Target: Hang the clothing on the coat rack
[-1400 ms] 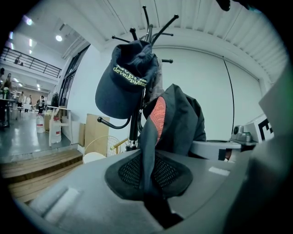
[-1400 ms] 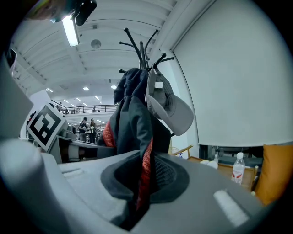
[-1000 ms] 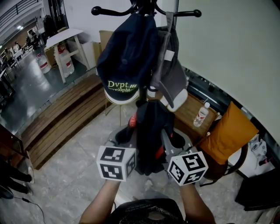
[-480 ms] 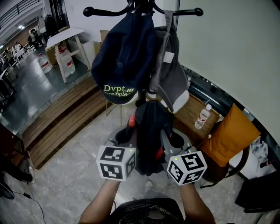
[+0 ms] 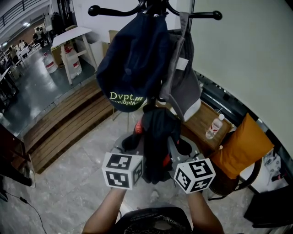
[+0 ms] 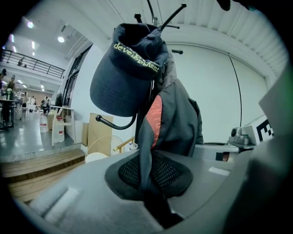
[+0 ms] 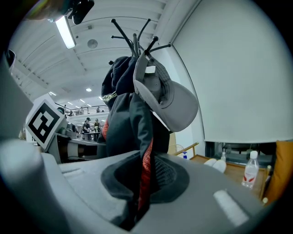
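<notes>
A dark garment with red lining [image 5: 158, 137] hangs between my two grippers, below the coat rack [image 5: 158, 7]. My left gripper [image 5: 137, 153] is shut on its left edge, and the cloth [image 6: 158, 132] rises from the closed jaws. My right gripper [image 5: 176, 153] is shut on its right edge, where the red lining [image 7: 145, 169] shows in the jaws. A navy cap [image 5: 132, 59] with green lettering and a grey cap [image 5: 185, 87] hang on the rack's pegs above the garment. The rack's black pegs [image 7: 132, 34] spread out overhead.
A wooden bench [image 5: 68, 123] runs along the left. At the right stand a low wooden table with a water bottle [image 5: 213, 128], an orange cushion [image 5: 240, 146] on a chair, and a white wall [image 5: 247, 55]. A white table [image 5: 73, 39] stands at the back left.
The rack and hanging caps have shifted slightly right in the head view. Both grippers keep their hold on the garment at about the same place.
</notes>
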The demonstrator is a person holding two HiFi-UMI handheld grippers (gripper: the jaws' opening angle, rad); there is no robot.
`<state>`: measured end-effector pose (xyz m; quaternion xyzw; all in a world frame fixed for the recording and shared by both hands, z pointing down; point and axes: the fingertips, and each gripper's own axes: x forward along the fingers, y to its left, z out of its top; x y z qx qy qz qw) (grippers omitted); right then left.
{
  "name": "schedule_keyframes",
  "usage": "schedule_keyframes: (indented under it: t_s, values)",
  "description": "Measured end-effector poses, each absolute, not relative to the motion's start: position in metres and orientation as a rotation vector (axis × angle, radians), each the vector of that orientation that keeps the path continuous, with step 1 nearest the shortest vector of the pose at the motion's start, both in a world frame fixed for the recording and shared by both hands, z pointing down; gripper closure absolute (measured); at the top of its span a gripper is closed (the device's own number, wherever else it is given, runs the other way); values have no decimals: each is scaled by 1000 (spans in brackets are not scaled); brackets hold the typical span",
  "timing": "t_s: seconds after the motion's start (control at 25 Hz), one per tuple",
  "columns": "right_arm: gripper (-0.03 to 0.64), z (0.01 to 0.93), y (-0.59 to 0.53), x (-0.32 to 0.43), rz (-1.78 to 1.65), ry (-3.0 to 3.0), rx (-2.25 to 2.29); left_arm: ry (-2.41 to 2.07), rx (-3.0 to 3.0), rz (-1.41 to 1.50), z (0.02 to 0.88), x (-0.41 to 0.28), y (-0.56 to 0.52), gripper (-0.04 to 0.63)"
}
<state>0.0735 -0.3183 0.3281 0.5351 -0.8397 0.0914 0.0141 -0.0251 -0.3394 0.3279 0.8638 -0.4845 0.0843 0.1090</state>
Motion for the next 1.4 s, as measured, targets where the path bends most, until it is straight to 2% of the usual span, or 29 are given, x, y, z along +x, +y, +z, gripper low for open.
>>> schedule_keyframes:
  t_s: [1.4]
  values:
    - [584,345,-365,52,299,-2643,1571,-1457,2534,269,346,-28,-379,561]
